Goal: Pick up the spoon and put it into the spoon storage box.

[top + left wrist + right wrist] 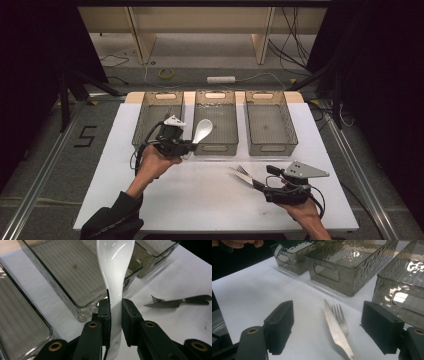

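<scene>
1. Left gripper (192,145) is clamped narrow on the white spoon (202,131); I see both pads squeezing the handle in the left gripper view (115,312), bowl end sticking up and away from the jaws.
2. Landmark for everything below: the middle bin (215,150), centre one of three clear smoked bins at the table's far side.
3. Spoon sits just above the near-left corner of the middle bin, bowl over its near edge, handle pointing back toward my left hand (155,162).
4. Left bin (145,120) is just left of the middle bin; right bin (292,127) is just right of it. All three look empty, as far as I can tell.
5. Step in hand, my read: carry the spoon over a bin and drop it in. To do it well I'd keep the grip firm, lift clear of the rim, centre the bowl over the bin floor, tip the handle down, then let go low so it doesn't bounce.
6. Right gripper (260,185) is spread wide w/ nothing held, near-right of the middle bin.
7. Knife (337,330) and fork (340,317) lie side by side, touching, on the white table (200,195), near side of the middle bin, their tips between the right jaws in the right gripper view, pads not touching them.
</scene>
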A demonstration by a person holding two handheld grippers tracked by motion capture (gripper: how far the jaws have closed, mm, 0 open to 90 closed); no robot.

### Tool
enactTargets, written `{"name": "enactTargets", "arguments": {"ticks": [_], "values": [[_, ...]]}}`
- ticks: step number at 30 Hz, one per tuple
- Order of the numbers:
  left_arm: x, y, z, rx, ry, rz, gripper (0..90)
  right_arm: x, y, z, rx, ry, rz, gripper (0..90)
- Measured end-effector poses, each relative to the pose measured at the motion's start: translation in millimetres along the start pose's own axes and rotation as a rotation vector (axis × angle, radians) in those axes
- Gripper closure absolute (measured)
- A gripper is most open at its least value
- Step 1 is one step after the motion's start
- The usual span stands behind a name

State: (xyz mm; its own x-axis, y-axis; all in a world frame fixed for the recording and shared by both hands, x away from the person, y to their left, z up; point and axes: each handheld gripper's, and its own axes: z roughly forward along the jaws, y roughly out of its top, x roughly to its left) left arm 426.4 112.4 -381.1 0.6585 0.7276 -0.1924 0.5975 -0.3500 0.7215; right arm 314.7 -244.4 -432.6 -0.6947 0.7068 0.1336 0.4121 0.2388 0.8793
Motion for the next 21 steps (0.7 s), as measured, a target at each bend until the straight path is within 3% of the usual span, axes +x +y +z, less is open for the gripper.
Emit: {"name": "enactTargets", "arguments": {"ticks": [5,9,11,13,16,21], "values": [[7.0,11.2,3.7,0.000,0.002,-0.015,77.7,0.0,0.0,0.0,0.000,0.001,0.001,27.3],[13.8,17.5,9.5,0.001,0.019,-0.027,83.9,0.1,-0.1,0.4,-0.001,0.002,0.000,27.3],[14.9,19.6,12.5,-0.003,0.049,-0.024,84.4,0.0,-0.2,0.3,-0.002,0.003,0.000,27.3],[19.5,23.9,16.1,0.003,0.029,-0.044,84.7,-0.3,-0.2,0.5,-0.003,0.003,0.001,27.3],[23.2,30.8,21.4,0.001,0.048,-0.055,84.7,0.0,-0.4,1.0,0.000,0.003,-0.003,27.2],[26.8,38.7,26.3,-0.006,0.045,-0.077,84.6,-1.0,-0.5,0.4,-0.001,0.004,0.001,27.3]]}}
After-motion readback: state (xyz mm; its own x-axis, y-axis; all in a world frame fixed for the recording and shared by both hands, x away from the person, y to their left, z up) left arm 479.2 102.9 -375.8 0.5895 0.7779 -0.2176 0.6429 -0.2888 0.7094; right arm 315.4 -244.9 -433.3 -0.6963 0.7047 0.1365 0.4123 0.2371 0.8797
